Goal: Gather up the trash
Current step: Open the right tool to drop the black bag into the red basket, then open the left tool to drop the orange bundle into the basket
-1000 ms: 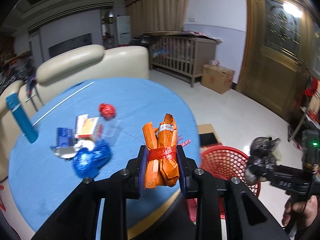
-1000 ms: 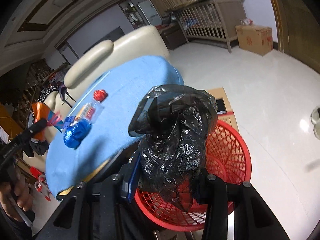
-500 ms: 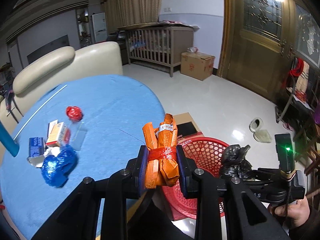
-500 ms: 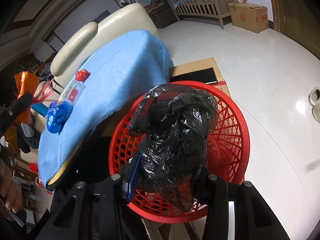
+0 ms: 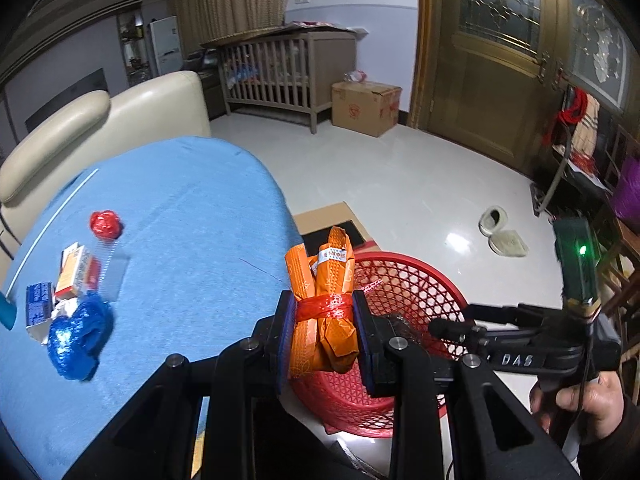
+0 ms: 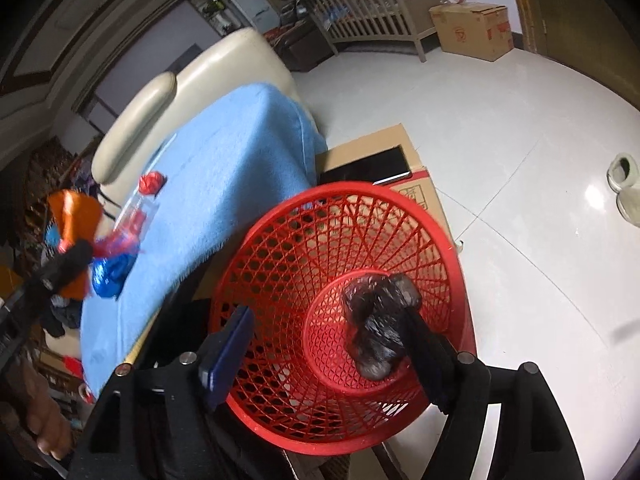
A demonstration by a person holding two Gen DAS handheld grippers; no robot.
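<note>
Since a second ago, the right gripper point(image 6: 320, 344) has let go of the black plastic bag point(image 6: 374, 320): its jaws have just been opening and now stand apart over the red basket point(image 6: 280, 248), with the crumpled bag lying on the basket's bottom, at about 2 o'clock from the basket's centre, up against the right-hand finger. The left gripper point(image 5: 322, 334) has swung from over the blue surface point(image 5: 180, 220) toward the basket and holds an orange wrapper bundle point(image 5: 324, 292), tied with a red band, pinched upright between its pads. On the surface, at 9 o'clock from that gripper, lie a blue foil wad point(image 5: 78, 338), small cartons point(image 5: 74, 268) and a red foil ball point(image 5: 105, 224). A hand point(image 5: 580, 408) grips the right tool's handle at 3 o'clock.
</note>
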